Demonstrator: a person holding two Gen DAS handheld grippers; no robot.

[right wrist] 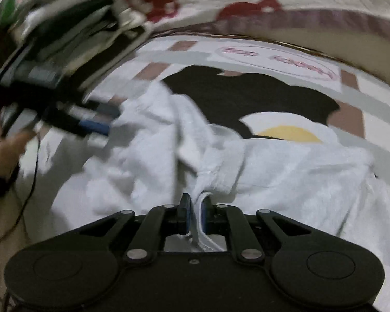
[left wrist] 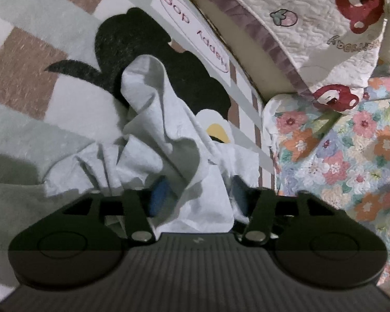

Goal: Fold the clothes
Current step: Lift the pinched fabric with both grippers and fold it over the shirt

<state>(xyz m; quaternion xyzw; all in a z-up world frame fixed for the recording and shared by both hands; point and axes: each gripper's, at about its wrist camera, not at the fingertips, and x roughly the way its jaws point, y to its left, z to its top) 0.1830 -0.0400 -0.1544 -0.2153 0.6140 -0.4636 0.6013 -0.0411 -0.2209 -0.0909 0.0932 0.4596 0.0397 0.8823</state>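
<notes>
A crumpled white garment (left wrist: 153, 119) lies on a checked rug with a black cartoon figure (left wrist: 148, 39). In the left wrist view my left gripper (left wrist: 199, 195) stands open, its blue pads (left wrist: 158, 195) wide apart with a raised fold of the garment draped between them. In the right wrist view the white garment (right wrist: 273, 171) spreads ahead, and my right gripper (right wrist: 196, 213) is shut on a hemmed edge of it. The left gripper (right wrist: 91, 122) shows blurred at the upper left, held by a hand (right wrist: 2, 150) over the garment's left part.
A white quilt with red bears (left wrist: 312, 26) hangs over a bed edge beyond the rug. A floral quilt (left wrist: 338, 143) lies to the right. A thin black cable (right wrist: 33, 171) runs down at the left. The rug (right wrist: 351, 119) has a yellow patch.
</notes>
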